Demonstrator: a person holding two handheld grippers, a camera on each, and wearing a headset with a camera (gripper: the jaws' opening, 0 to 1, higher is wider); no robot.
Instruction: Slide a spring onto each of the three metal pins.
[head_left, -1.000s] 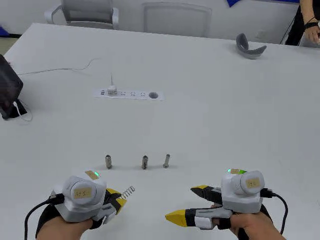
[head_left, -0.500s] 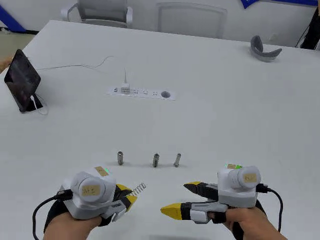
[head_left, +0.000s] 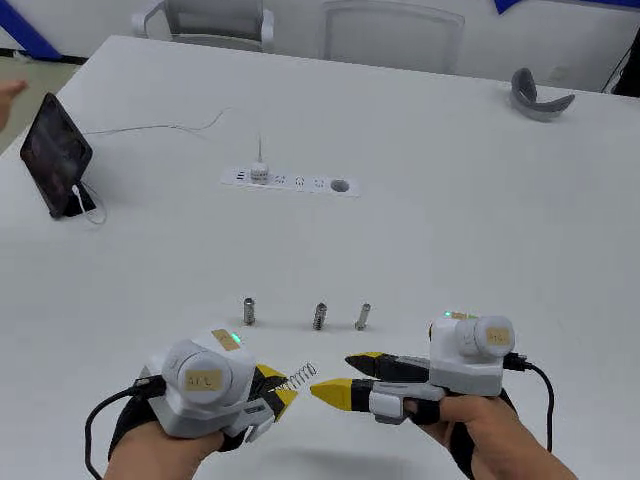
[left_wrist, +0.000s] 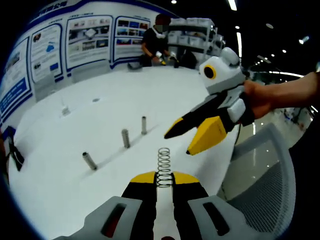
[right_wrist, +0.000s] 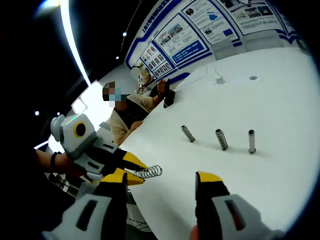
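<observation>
Yellow-tipped jaws of the left tool (left_wrist: 164, 179) are pinched shut on the near end of a wire spring (left_wrist: 163, 161). The spring sticks straight out ahead along the tool's own line, its free end aimed at the right tool (head_left: 332, 375). That tool faces it with jaws spread wide and nothing between them. In the right gripper view the coil's free end sits close to the gap but appears to touch neither jaw.

Three metal pins stand upright in a row on the white counter (head_left: 450, 230), beyond both tools. The left pin (head_left: 249, 310) and the middle pin (head_left: 320, 316) are each sleeved in coiled wire, while the right pin (head_left: 363, 316) is bare.

The held spring appears to lie about level with the counter, so its long axis would need turning on end above the bare pin's top. That pin lies ahead and to the right of the spring, nearer the right tool than the left, which suggests a handover before the last fitting.
</observation>
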